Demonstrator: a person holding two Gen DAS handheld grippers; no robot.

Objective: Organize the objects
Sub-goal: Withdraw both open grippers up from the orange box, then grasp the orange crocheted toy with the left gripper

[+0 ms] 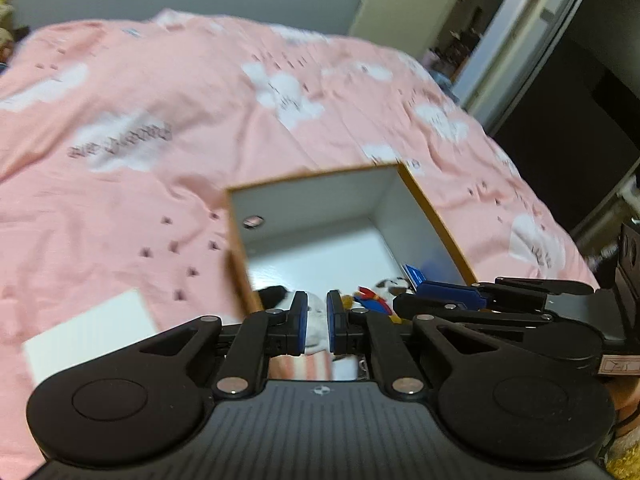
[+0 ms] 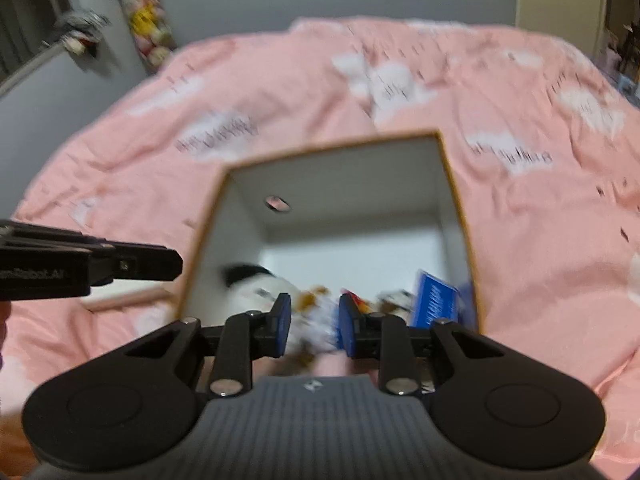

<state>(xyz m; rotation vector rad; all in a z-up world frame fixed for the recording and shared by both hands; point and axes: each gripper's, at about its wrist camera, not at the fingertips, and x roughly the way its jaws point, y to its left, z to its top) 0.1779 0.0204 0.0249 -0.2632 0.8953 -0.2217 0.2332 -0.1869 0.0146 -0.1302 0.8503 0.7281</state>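
In the left wrist view, the left gripper [image 1: 317,322] hangs over the near edge of an open white cardboard box with a brown rim [image 1: 434,222], which sits on a pink bedspread printed with white clouds [image 1: 160,80]. Its 2 blue-padded fingers stand a narrow gap apart, with nothing visibly clamped between them. Inside the box, at the near end, lie a black-and-white plush toy [image 1: 276,294], a small red, blue and yellow figure [image 1: 374,300] and a blue card packet [image 1: 416,274] leaning against the right wall. A flat white sheet [image 1: 92,332] rests on the bedspread left of the box. The right gripper [image 1: 452,292] reaches in from the right, just beside the box's near right corner; whether its fingers are parted cannot be told here. In the right wrist view, motion blur softens everything. The right gripper [image 2: 312,324] is poised at the box's [image 2: 456,200] near edge, fingers held apart with blurred toys behind the gap but nothing gripped. The plush toy [image 2: 256,284] and blue packet [image 2: 434,300] lie on the box floor, and the left gripper's black arm [image 2: 132,266] enters from the left.
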